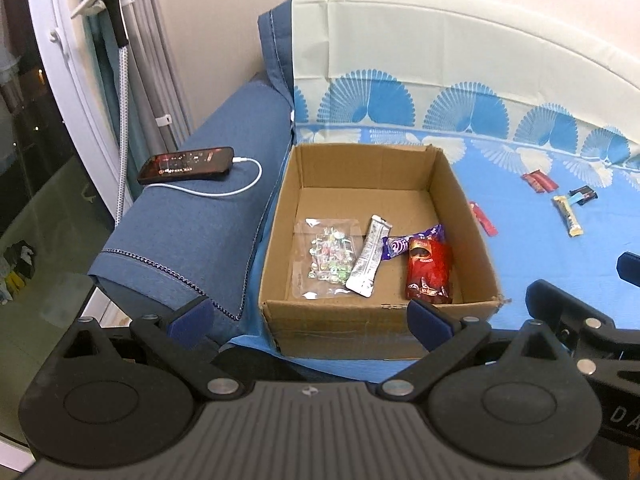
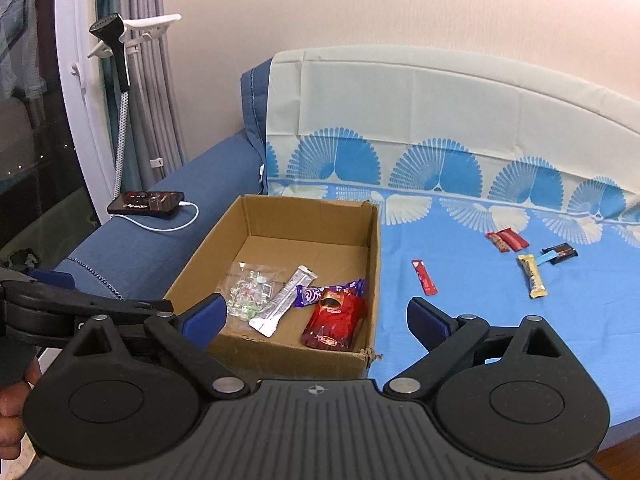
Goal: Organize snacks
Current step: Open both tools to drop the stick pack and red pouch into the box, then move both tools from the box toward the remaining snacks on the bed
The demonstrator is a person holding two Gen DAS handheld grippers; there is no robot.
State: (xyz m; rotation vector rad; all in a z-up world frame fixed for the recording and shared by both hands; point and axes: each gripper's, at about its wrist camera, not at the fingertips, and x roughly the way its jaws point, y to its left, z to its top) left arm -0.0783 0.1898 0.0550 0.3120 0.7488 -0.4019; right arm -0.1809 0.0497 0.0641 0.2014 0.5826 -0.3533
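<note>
Both tools empty. Left gripper [image 1: 308, 314] hangs with jaws spread wide, blue pads framing the near wall of the cardboard box [image 1: 452, 196]. Right gripper [image 2: 314, 318] equally wide apart, nothing between its pads, aimed past the box's right near corner toward the open sheet. Judgement: a pause between placements, right tool most likely positioned to fetch the next loose piece.

Box: corrugated brown card, flaps gone, near right corner torn and frayed. It sits on the sofa seat hard against the denim armrest [image 1: 192, 236], which probably keeps it from sliding.

Inside, all four items lie flat near the front wall:
- clear crinkled bag of small candies [image 1: 326, 258], left
- silver foil stick sachet [image 1: 368, 260], angled, its lower part over the candy bag's right edge
- purple wrapper [image 1: 404, 242], partly under the next
- glossy red pouch [image 1: 430, 272], right.

Outside, on the blue fan-print sheet [image 2: 460, 320]: thin red stick packet [image 2: 424, 277] nearest the box; further right a cream-and-gold bar [image 2: 532, 276], a dark wrapper with blue tab [image 2: 560, 254], and a pair of red-brown bars [image 2: 507, 241]. Well apart from the box, so task roughly half done.

Far left: phone [image 1: 186, 165] on the armrest, white cable attached.
</note>
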